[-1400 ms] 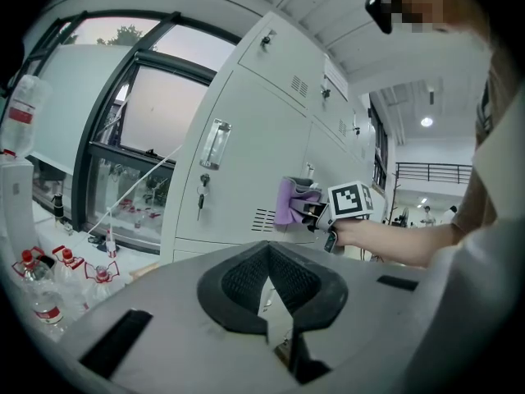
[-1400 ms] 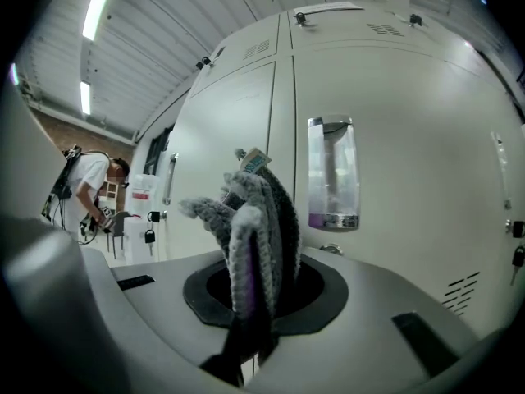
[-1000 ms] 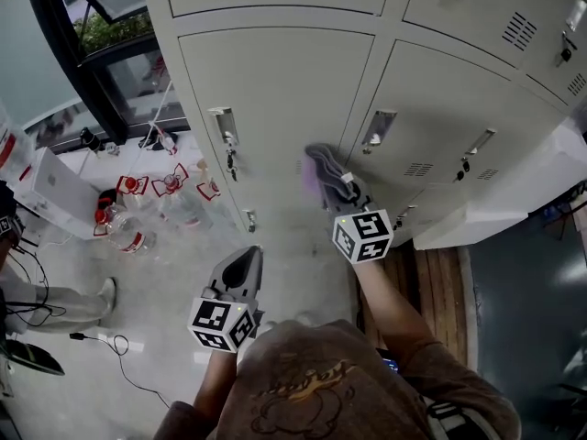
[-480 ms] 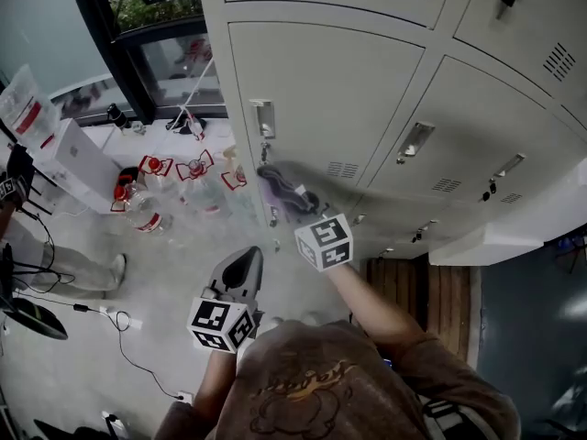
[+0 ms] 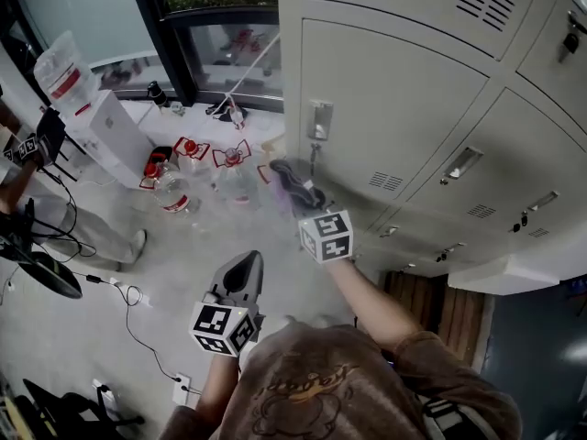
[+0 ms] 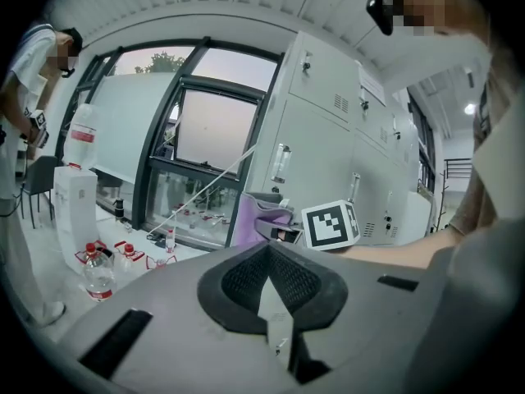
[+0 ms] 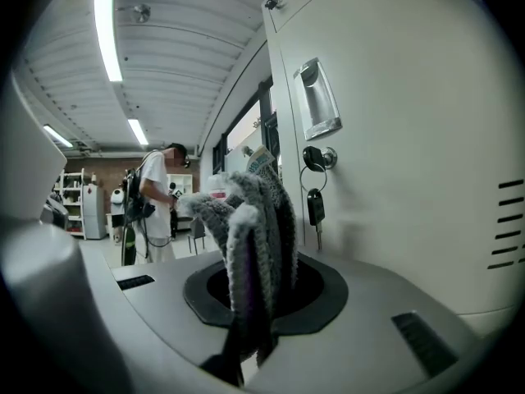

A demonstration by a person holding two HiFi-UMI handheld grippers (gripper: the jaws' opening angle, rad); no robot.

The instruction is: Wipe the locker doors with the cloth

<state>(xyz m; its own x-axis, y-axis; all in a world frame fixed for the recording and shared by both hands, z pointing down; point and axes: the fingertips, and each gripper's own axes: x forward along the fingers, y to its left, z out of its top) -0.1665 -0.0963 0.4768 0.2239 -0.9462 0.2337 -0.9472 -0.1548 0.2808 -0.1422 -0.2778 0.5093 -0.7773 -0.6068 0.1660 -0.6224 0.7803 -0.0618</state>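
A grey and purple cloth (image 5: 290, 181) is bunched between the jaws of my right gripper (image 5: 305, 204), which is shut on it. The cloth (image 7: 250, 220) is held close to the pale locker door (image 7: 410, 154), near the door's left edge and just below its metal handle (image 7: 318, 97) and hanging key (image 7: 316, 208); whether it touches the door is unclear. My left gripper (image 5: 244, 266) hangs lower, in front of my chest and away from the lockers (image 5: 404, 108). Its jaws are shut with nothing in them (image 6: 275, 306). The left gripper view also shows the cloth (image 6: 253, 220).
Several water bottles (image 5: 174, 191) stand on the floor to the left of the lockers, beside a white box (image 5: 110, 140) and a dark-framed window (image 5: 220, 35). Cables and a power strip (image 5: 179, 388) lie on the floor. A person (image 7: 156, 203) stands farther back. A wooden pallet (image 5: 449, 314) lies under the lockers.
My right gripper has carried the cloth leftward across the locker fronts to the left edge of the door with the key. The left gripper has stayed where it was.
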